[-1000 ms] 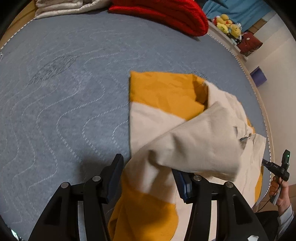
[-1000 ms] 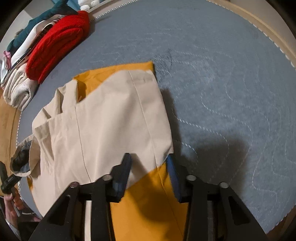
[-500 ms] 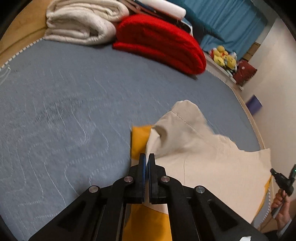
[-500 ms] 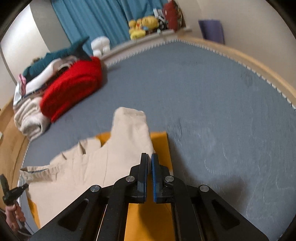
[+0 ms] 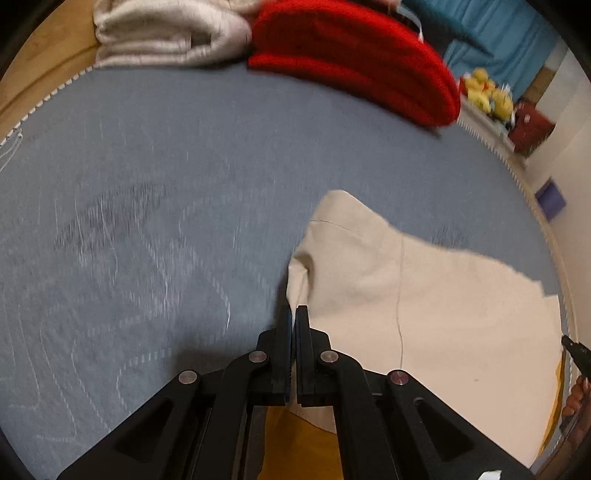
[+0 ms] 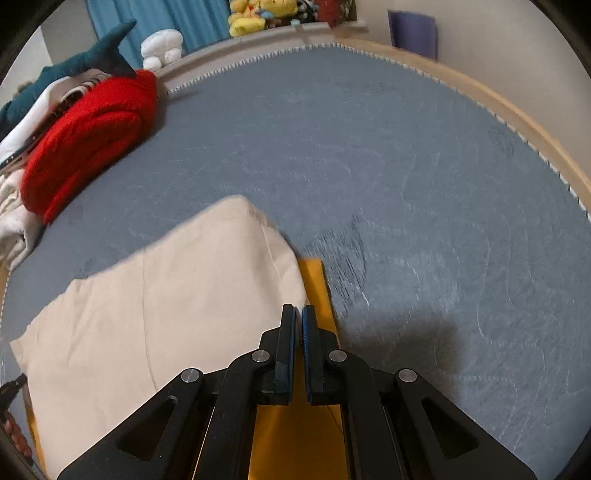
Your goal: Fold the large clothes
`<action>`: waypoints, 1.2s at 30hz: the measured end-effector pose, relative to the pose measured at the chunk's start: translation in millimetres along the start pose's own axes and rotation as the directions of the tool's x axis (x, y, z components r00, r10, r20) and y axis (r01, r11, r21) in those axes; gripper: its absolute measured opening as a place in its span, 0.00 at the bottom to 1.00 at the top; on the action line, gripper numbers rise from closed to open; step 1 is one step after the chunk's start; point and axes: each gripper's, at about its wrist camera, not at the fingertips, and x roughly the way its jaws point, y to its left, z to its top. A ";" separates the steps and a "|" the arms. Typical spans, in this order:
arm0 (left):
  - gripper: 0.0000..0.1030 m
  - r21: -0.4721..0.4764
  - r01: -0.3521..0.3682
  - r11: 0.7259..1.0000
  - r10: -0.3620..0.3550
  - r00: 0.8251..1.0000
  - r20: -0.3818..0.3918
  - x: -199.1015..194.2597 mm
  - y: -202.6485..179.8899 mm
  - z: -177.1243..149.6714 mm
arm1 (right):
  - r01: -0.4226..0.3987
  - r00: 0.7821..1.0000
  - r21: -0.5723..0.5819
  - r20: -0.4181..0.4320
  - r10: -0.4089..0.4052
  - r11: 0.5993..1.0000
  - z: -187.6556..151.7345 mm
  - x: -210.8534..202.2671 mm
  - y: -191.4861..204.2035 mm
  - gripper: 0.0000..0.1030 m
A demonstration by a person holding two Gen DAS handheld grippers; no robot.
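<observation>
Your left fingers [image 5: 293,314] are pinched shut on a beige edge of the beige-and-mustard garment [image 5: 424,302], which spreads to their right over the grey bed [image 5: 147,184]. Your right fingers [image 6: 298,314] clamp its opposite edge, cloth [image 6: 166,302] spreading left. Beyond them lies a folded red blanket [image 6: 85,140].

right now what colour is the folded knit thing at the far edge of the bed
Bright red. The folded knit shows best in the left wrist view, beside a cream blanket.
</observation>
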 end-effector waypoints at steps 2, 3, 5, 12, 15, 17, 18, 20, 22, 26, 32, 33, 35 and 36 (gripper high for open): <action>0.00 0.008 -0.010 1.000 0.010 1.000 0.006 4.5 -3.3 2.9 | 0.002 0.997 -0.002 0.075 -0.001 1.000 6.8 -10.6 3.4 0.03; 0.00 0.016 -0.020 1.000 0.020 1.000 -0.005 9.5 -4.0 2.4 | 0.008 0.996 -0.002 0.094 -0.007 1.000 9.7 -11.6 4.2 0.03; 0.02 0.034 -0.028 0.999 0.030 0.997 -0.065 23.8 -6.5 -4.0 | 0.045 0.998 -0.015 0.049 -0.044 0.999 6.9 2.5 4.6 0.03; 0.24 -0.032 -0.011 0.999 0.007 0.992 -0.126 8.7 4.2 -5.4 | 0.123 0.990 -0.020 -0.064 -0.124 0.992 -2.0 20.5 1.6 0.21; 0.24 -0.020 0.021 1.000 -0.022 0.997 -0.068 -28.1 1.1 -0.7 | 0.143 0.990 0.030 -0.004 -0.142 0.989 -0.6 -10.4 -7.4 0.30; 0.24 0.014 0.080 0.997 -0.079 0.995 -0.066 -45.4 -6.7 -2.8 | 0.102 0.995 0.040 0.013 -0.102 0.994 -0.7 -30.6 -12.9 0.30; 0.24 0.044 0.132 0.990 -0.128 0.988 -0.087 -53.6 -11.7 -7.5 | 0.071 0.997 0.031 0.010 -0.071 0.997 -3.4 -39.7 -12.6 0.30; 0.24 0.106 0.264 0.959 -0.243 0.954 -0.176 -60.8 -27.0 -22.8 | -0.002 1.000 -0.016 -0.021 0.002 1.000 -10.0 -51.3 -12.8 0.30; 0.24 0.179 0.370 0.912 -0.310 0.905 -0.291 -60.2 -44.6 -47.1 | -0.109 0.989 -0.096 -0.110 0.099 0.989 -25.8 -57.7 -10.7 0.30; 0.24 0.417 0.416 0.808 -0.205 0.862 -0.463 -53.5 -73.1 -112.7 | -0.186 0.951 -0.254 -0.289 0.109 0.949 -71.1 -57.9 -11.3 0.30; 0.22 0.456 0.329 0.827 -0.067 0.864 -0.500 -40.0 -43.7 -145.6 | -0.115 0.913 -0.394 -0.404 -0.060 0.912 -129.4 -45.7 -33.4 0.29; 0.20 0.447 0.318 0.836 -0.063 0.865 -0.498 -40.3 -42.4 -143.1 | -0.112 0.911 -0.380 -0.407 -0.058 0.918 -129.8 -46.8 -37.1 0.29; 0.16 0.431 0.280 0.858 -0.035 0.868 -0.495 -42.2 -33.1 -143.9 | -0.101 0.905 -0.349 -0.421 -0.059 0.932 -129.5 -50.1 -42.6 0.29; 0.15 0.421 0.259 0.869 -0.016 0.867 -0.499 -40.4 -30.1 -142.5 | -0.086 0.900 -0.357 -0.428 -0.082 0.930 -131.3 -50.8 -43.2 0.29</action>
